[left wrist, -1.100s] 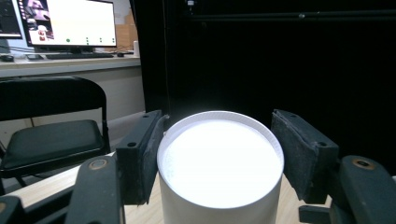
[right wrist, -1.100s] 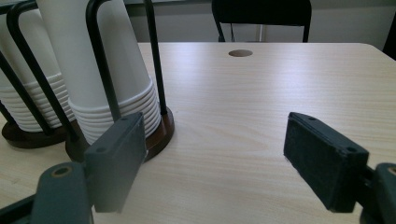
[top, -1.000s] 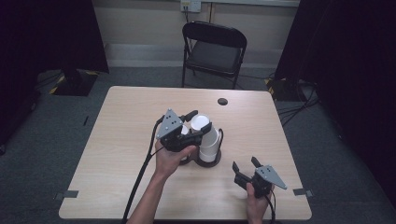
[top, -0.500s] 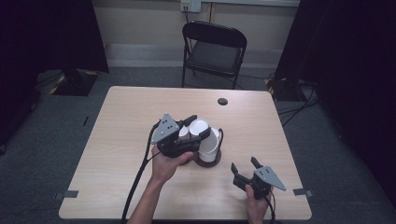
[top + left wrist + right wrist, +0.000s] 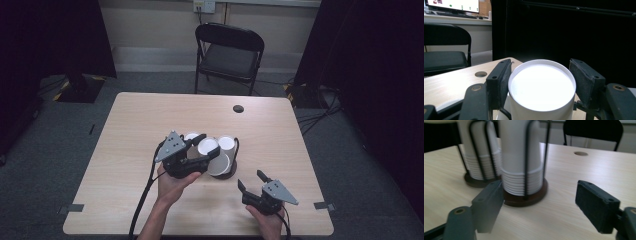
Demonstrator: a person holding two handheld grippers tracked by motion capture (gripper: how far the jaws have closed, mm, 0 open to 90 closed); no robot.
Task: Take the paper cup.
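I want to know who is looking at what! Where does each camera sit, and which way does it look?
High view: above the person's side, looking forward and down on the table; both forearms, left tongs, right tongs.
Left gripper view: on the left tongs, facing the white cup between its jaws.
Right gripper view: on the right tongs, facing the cup stacks in wire holders.
All share the table, its hole and the folding chair.

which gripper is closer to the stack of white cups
Left. The left gripper sits at the top of the cup stack, one jaw on each side of the uppermost cup. The right gripper is open, low over the table, apart from the stack.
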